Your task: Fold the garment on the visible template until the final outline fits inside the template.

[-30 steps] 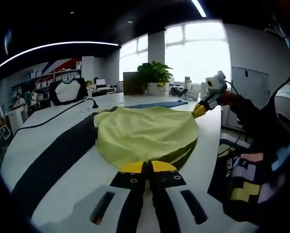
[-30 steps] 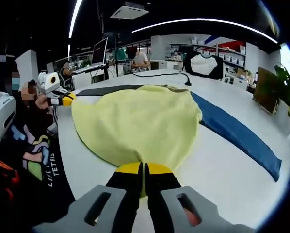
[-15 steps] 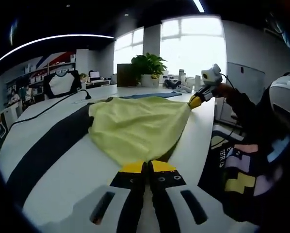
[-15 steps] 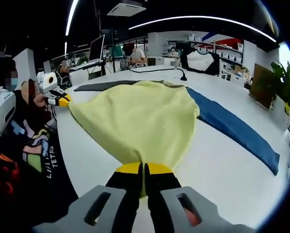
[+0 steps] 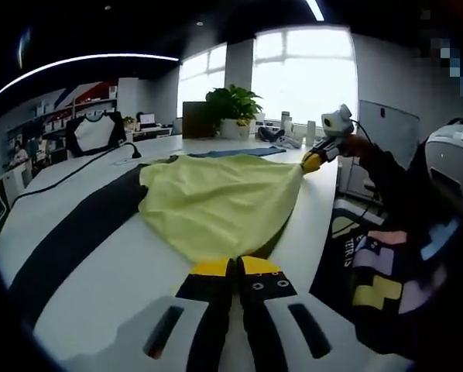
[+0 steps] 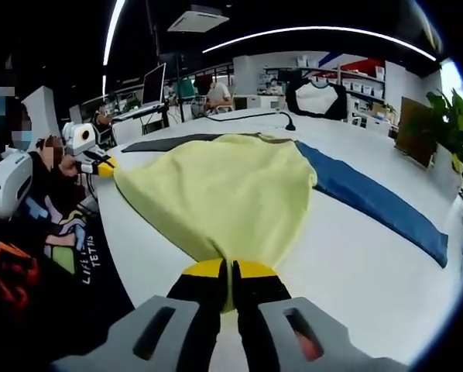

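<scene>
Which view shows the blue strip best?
The right gripper view: the blue strip runs nearly whole along the white table beside the yellow garment. The left gripper view shows a sliver beyond the garment.

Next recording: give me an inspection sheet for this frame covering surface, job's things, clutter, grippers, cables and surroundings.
Surface: white table, with a dark strip and a blue strip lying on it.
Job's things: yellow garment spread between both grippers; template outline cannot be told apart for certain.
Clutter: nothing seen near the garment; small items by the window too small to tell.
Grippers: left gripper shut on the garment's edge; right gripper shut on another edge.
Cables: black cable runs across the far table.
Surroundings: potted plant, monitor, black-and-white shirt on display, people seated at desks beyond.
</scene>
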The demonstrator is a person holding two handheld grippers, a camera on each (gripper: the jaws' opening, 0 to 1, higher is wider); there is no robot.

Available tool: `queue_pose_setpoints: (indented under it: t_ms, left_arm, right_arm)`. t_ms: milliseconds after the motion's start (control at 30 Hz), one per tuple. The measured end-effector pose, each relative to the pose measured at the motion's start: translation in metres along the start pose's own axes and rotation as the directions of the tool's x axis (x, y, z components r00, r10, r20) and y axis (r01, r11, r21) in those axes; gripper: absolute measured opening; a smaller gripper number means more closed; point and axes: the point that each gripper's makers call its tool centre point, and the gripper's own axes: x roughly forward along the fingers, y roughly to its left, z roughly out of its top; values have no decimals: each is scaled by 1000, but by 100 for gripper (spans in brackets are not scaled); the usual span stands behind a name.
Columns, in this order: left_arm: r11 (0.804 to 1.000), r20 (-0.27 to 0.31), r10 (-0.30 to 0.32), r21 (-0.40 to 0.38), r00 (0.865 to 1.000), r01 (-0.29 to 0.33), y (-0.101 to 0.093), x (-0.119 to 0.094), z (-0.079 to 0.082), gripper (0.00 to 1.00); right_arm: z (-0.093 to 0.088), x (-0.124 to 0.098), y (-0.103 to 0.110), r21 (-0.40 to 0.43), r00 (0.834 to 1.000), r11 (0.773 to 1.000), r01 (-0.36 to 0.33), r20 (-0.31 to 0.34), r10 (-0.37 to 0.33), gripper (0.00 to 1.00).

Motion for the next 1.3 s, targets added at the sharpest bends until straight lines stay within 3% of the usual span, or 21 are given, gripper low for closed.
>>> queue_pose_setpoints:
  t_ms: [333, 1300]
  left_arm:
    - [999, 11, -12, -40, 1000, 12, -2, -4, 4, 3]
    - [998, 13, -25, -50, 1000, 25, 0, -8, 2, 3]
  right_arm:
    - [-5, -5, -1, 17, 1000, 1000, 7, -8, -7, 0]
    - [-10, -14, 3, 28, 999, 999, 25, -23, -24, 0]
